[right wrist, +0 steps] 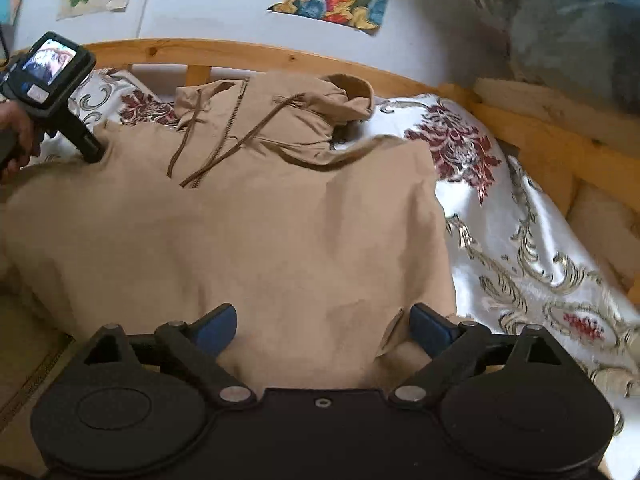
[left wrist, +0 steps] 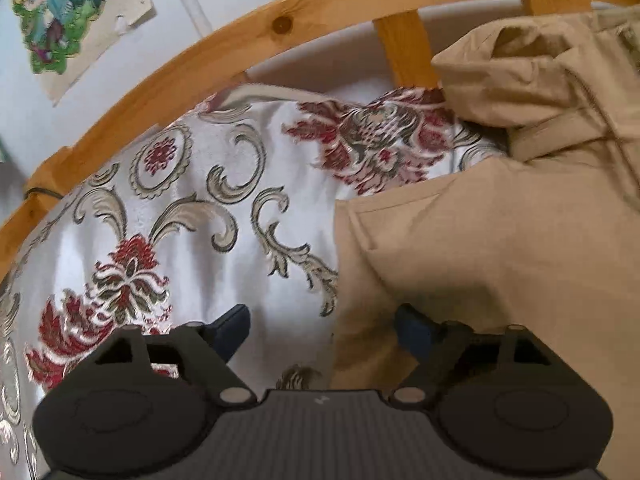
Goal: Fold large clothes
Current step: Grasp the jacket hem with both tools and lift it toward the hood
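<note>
Tan hoodie (right wrist: 240, 240) covers the floral bedspread (right wrist: 540, 248) beside wooden rails (right wrist: 240, 54), both tools spread wide, empty.

A beige hoodie (right wrist: 248, 224) lies spread on the bed's flowered white cover (right wrist: 520, 240), its hood (right wrist: 320, 92) towards the wooden rail (right wrist: 200, 54). The right claw (right wrist: 322, 326) stands wide open above the near hem, gripping nothing. At far left a hand (right wrist: 16, 136) holds the left claw (right wrist: 94, 152) on the cloth.
</note>
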A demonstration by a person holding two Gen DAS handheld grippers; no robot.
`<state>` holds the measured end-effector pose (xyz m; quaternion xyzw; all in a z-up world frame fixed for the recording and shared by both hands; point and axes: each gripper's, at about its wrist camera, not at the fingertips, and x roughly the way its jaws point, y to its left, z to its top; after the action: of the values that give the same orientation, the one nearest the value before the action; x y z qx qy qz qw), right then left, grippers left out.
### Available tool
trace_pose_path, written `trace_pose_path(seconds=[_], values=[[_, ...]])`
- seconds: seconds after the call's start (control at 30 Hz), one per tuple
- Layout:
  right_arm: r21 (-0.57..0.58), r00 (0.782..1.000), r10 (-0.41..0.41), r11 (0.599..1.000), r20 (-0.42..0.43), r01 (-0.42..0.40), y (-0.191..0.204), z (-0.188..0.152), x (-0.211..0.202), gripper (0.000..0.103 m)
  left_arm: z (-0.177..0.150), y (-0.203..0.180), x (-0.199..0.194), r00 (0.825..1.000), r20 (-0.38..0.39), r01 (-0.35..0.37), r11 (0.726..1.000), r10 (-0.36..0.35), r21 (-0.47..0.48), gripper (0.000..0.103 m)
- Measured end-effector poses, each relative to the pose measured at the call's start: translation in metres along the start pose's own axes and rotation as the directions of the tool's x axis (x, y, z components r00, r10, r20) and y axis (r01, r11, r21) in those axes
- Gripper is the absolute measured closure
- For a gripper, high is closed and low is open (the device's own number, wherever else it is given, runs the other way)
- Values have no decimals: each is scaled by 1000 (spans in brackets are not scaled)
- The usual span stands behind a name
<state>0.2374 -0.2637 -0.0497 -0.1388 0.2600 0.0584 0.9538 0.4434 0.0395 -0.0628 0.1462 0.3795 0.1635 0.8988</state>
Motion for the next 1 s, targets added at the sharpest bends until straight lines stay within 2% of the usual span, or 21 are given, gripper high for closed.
trace_pose_path(seconds=[0.07, 0.13, 0.17, 0.23, 0.27, 0.37, 0.4, 0.43, 0.53, 0.67, 0.73, 0.8, 0.83, 0.87, 0.93, 0.97, 1.0], values=[[38, 999, -11, 999, 47, 9, -11, 15, -6, 8, 12, 10, -11, 998, 24, 51, 998, -51, -26, 19], [92, 996, -12, 996, 89, 4, -25, 33, -8, 1, 27, 17, -21, 993, 75, 100, 994, -97, -50, 15], [115, 995, -12, 993, 103, 0, -32, 42, -7, 1, 35, 18, -26, 987, 107, 129, 990, -123, -55, 11], [159, 993, -9, 987, 120, -11, -48, 61, 0, 1, 51, 16, -34, 968, 172, 192, 980, -181, -51, 9], [183, 992, 3, 983, 122, -25, -57, 72, 6, 1, 60, 14, -38, 957, 198, 225, 973, -212, -49, 9], [245, 994, 68, 965, 87, -88, -84, 108, 34, 3, 78, 12, -46, 896, 306, 359, 930, -321, -75, 9], [257, 993, 93, 960, 73, -109, -93, 125, 48, 5, 85, 9, -44, 883, 314, 391, 917, -349, -81, 9], [260, 992, 110, 958, 63, -123, -98, 138, 61, 10, 91, 6, -40, 884, 308, 395, 915, -352, -88, 9], [231, 991, 118, 964, 64, -130, -108, 171, 109, 20, 105, -5, -20, 915, 248, 357, 926, -319, -125, 9], [245, 993, 111, 962, 41, -117, -114, 195, 165, 29, 109, -6, 7, 933, 206, 328, 933, -296, -145, 10], [244, 995, 93, 965, 37, -99, -112, 202, 188, 30, 113, -1, 17, 933, 210, 330, 926, -291, -182, 11], [257, 996, 92, 962, 20, -94, -109, 204, 208, 33, 120, 3, 27, 917, 209, 381, 900, -340, -213, 21], [268, 995, 97, 959, 13, -97, -108, 204, 215, 38, 123, 4, 32, 906, 206, 411, 885, -370, -217, 24], [282, 995, 95, 955, 13, -95, -106, 204, 221, 53, 126, 3, 37, 896, 193, 437, 873, -400, -218, 30], [302, 996, 83, 949, 39, -91, -99, 199, 223, 74, 129, -1, 46, 884, 157, 465, 858, -440, -218, 59], [291, 996, 73, 953, 54, -85, -93, 198, 223, 83, 128, -4, 48, 879, 145, 476, 853, -454, -213, 94], [260, 996, 53, 963, 74, -71, -86, 197, 220, 86, 126, -7, 48, 880, 137, 475, 855, -456, -207, 100]])
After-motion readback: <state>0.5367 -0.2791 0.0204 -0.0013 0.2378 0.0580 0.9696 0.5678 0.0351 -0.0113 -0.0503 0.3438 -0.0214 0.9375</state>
